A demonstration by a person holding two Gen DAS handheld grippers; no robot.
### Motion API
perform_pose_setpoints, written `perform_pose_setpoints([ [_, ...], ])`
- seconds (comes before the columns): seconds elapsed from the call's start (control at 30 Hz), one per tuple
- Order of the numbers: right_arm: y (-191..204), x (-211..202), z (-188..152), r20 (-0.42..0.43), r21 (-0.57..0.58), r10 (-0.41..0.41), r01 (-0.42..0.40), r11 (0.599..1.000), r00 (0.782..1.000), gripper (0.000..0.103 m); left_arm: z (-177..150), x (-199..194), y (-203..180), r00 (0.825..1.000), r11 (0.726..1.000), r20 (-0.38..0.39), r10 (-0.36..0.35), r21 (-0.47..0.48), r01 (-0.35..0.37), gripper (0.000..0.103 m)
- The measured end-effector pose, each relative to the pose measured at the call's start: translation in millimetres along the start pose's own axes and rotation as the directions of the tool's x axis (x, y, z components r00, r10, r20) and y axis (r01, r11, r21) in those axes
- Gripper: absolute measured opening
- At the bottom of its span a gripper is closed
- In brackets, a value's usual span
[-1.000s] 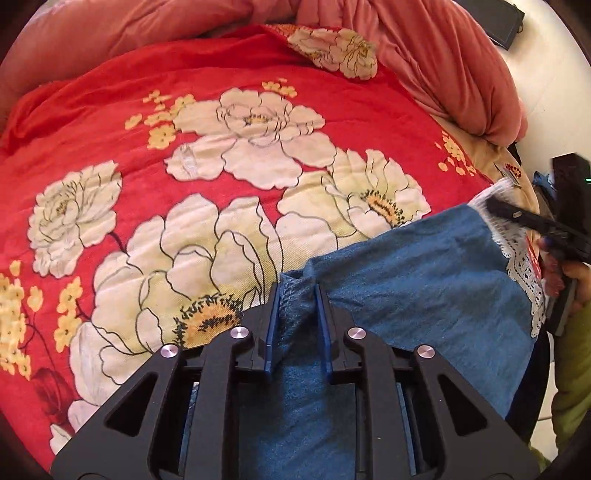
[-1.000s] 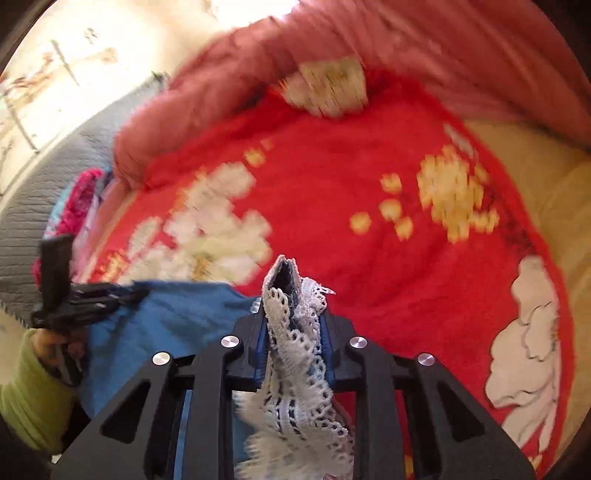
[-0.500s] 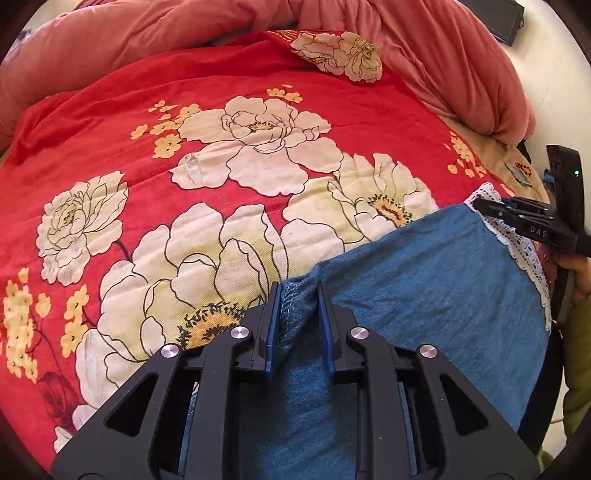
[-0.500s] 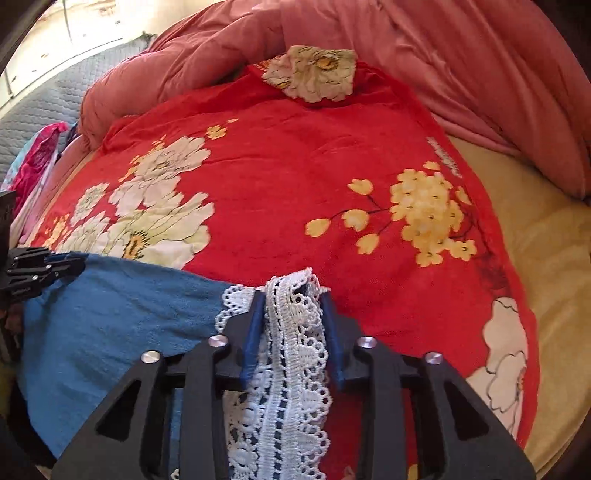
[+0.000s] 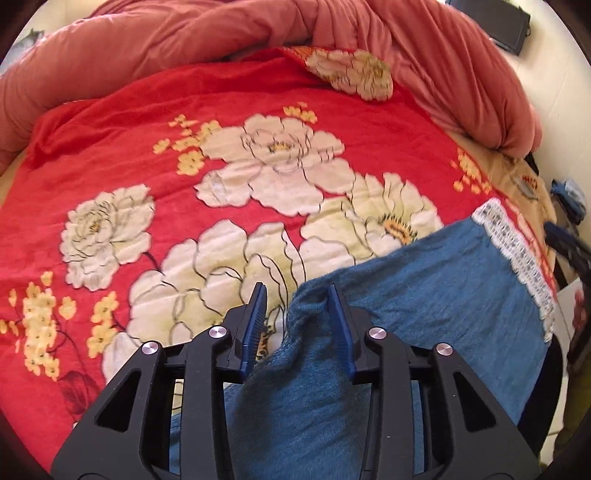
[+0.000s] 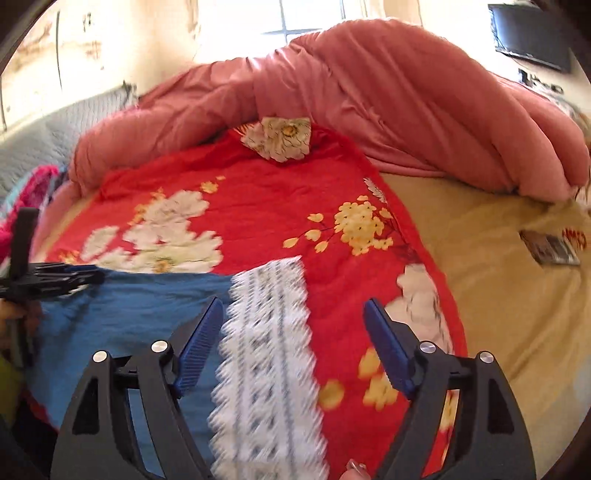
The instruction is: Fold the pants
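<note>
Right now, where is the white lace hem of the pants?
In the right wrist view the lace hem lies flat on the red floral blanket, between the open right tongs, at the right end of the blue pants.

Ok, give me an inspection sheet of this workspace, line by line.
Surface: red floral blanket spread over a tan bedsheet.
Job's things: blue pants lying flat on the blanket, white lace hem on the right end.
Clutter: small dark card-like item on the sheet; pink and teal fabric at the far left.
Grippers: left gripper open, denim bunched between the fingers; right gripper open wide above the lace.
Cables: nothing seen.
Surroundings: pink comforter heaped at the far end, bright window, dark screen on the wall.
</note>
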State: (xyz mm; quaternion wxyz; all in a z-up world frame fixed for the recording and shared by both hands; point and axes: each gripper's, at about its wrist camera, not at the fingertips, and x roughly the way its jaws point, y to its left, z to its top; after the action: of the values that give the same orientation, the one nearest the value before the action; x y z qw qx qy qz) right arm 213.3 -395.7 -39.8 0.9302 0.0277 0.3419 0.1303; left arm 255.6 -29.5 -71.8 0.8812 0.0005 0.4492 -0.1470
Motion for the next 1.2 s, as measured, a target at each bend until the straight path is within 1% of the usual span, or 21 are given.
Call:
perform_pose_setpoints([
  [0.13,7.4,-29.1,-19.9,0.029,0.029,0.022,-0.022,0.999,0.999,0.08,-0.3,-24.0,6.2,0.998,1.0,0.055,0.002,-0.03,0.0,0.028],
  [0.3,5.9,-49.4,-34.8,0.028,0.079,0.051,-0.053,0.995,0.998,0.08,-3.6,-60.0,14.3,0.99,0.997,0.136,0.023,-0.071,-0.014,0.033],
  [0.33,4.6,-53.0,-36.1,0.028,0.086,0.045,-0.047,0.995,0.999,0.08,-4.2,-66.4,15.0,0.989,0.997,0.149,0.026,-0.076,-0.015,0.033],
  [0.47,0.3,-63.0,-40.9,0.027,0.098,0.035,-0.038,0.995,0.999,0.08,-10.4,-95.0,14.3,0.974,0.995,0.213,0.074,-0.079,-0.058,0.035],
  [0.6,-4.5,-66.2,-50.6,0.006,0.123,0.063,-0.063,0.99,0.998,0.08,-29.9,-117.0,15.8,0.962,0.992,0.251,0.106,-0.098,-0.084,0.037],
  [0.63,-4.5,-65.8,-53.7,-0.004,0.125,0.069,-0.068,0.99,0.998,0.08,-34.6,-121.1,16.7,0.958,0.99,0.258,0.123,-0.102,-0.099,0.038],
  [0.7,-4.9,-63.0,-60.1,-0.022,0.131,0.081,-0.078,0.988,0.996,0.08,-50.4,-131.8,15.8,0.941,0.979,0.277,0.193,-0.112,-0.167,0.039],
  [0.77,-5.9,-58.1,-66.3,-0.044,0.149,0.098,-0.091,0.985,0.994,0.08,-65.4,-138.3,14.9,0.932,0.973,0.282,0.226,-0.117,-0.2,0.039],
  [0.83,-6.3,-53.9,-70.7,-0.063,0.169,0.118,-0.106,0.98,0.991,0.08,-78.6,-140.4,13.4,0.93,0.969,0.275,0.243,-0.119,-0.218,0.039],
  [0.93,-7.2,-48.1,-74.6,-0.082,0.189,0.132,-0.114,0.975,0.988,0.08,-94.1,-142.1,10.9,0.938,0.973,0.264,0.224,-0.12,-0.198,0.039],
  [1.03,-10.5,-40.8,-78.3,-0.106,0.222,0.129,-0.103,0.97,0.986,0.08,-110.2,-137.7,-4.0,0.953,0.985,0.251,0.168,-0.07,-0.155,0.039],
  [1.07,-10.4,-39.2,-78.8,-0.111,0.226,0.122,-0.095,0.97,0.986,0.08,-113.5,-135.7,-8.4,0.956,0.987,0.243,0.162,-0.054,-0.153,0.039],
  [1.13,-3.2,-38.7,-78.2,-0.122,0.178,0.062,-0.04,0.983,0.991,0.08,-120.1,-128.9,-15.4,0.963,0.986,0.213,0.164,-0.027,-0.162,0.04],
  [1.17,0.7,-38.6,-77.9,-0.123,0.148,0.043,-0.024,0.989,0.991,0.08,-123.4,-123.4,-15.3,0.964,0.981,0.182,0.193,-0.032,-0.191,0.045],
  [1.2,6.0,-38.2,-78.2,-0.131,0.114,0.01,0.005,0.994,0.991,0.08,-126.4,-118.7,-13.0,0.959,0.971,0.15,0.24,-0.043,-0.236,0.047],
])
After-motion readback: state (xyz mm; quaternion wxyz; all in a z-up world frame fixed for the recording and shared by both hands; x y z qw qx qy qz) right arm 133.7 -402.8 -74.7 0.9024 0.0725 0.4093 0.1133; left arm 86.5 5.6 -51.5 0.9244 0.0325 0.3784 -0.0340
